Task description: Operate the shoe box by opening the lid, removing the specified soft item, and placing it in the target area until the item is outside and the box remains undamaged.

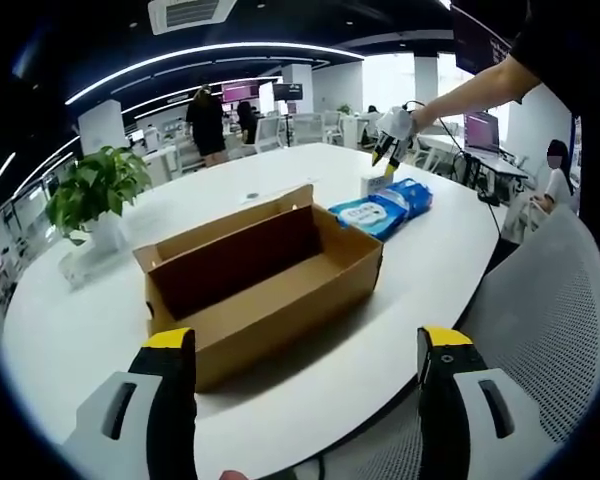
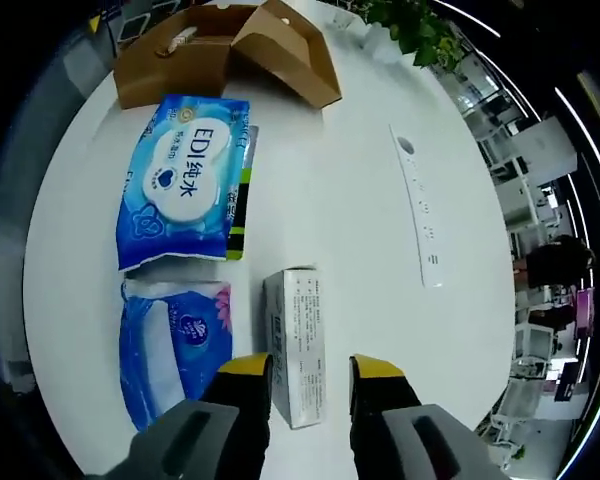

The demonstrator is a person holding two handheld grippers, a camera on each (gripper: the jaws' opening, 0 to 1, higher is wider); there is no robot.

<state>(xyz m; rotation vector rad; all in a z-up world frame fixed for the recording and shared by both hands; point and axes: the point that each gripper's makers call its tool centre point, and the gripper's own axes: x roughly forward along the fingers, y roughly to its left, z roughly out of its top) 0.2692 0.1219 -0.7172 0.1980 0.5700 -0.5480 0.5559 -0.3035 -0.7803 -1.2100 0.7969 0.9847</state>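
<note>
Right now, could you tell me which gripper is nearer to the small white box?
The right gripper: its jaws straddle the small white box. The left gripper hangs at the table's near edge, with the open cardboard box between.

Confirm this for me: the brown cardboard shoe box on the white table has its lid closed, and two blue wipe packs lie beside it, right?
Not quite. The brown cardboard shoe box has its lid open, as the left gripper view shows. The two blue wipe packs do lie beside it on the white table.
</note>
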